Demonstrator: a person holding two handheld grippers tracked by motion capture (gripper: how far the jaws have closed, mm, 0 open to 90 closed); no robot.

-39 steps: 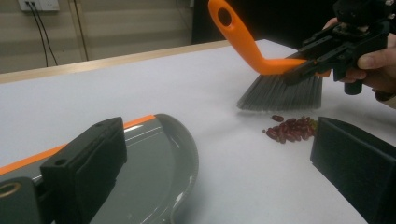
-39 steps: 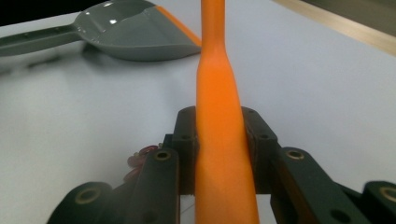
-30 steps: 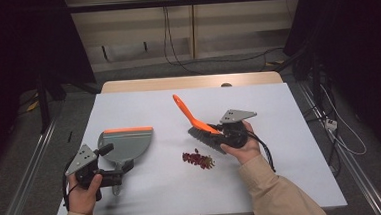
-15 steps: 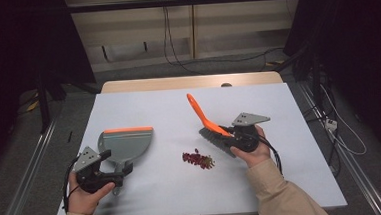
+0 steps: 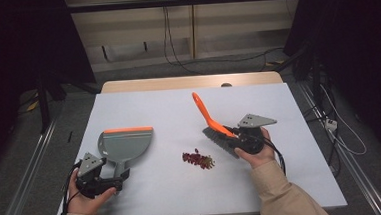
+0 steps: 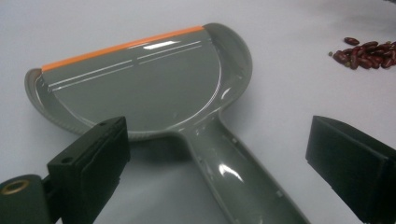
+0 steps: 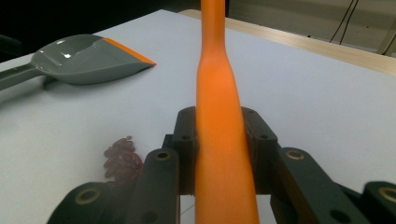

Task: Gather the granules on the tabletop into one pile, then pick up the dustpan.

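Beans (image 5: 198,159), a small dark red heap, lie on the white table (image 5: 278,107) between our two hands, nearer the middle than either edge. Our right gripper (image 5: 233,136) is clamped on the orange handle of the brush (image 5: 206,111); in the right gripper view the handle (image 7: 222,140) runs straight up between the two black jaws, which press it from both sides. The brush's dark bristles sit just to the right of the beans in the high view, close but apart from them, while the handle slants up and away toward the far side of the table.

Our left gripper (image 5: 113,178) has its jaws spread apart, one on each side of the grey handle of the dustpan (image 5: 126,146), without pressing on it. In the left gripper view the dustpan (image 6: 140,88) lies flat, its handle passing between the open jaws and its orange lip on the far side. The beans (image 6: 366,51) lie well to its right there.
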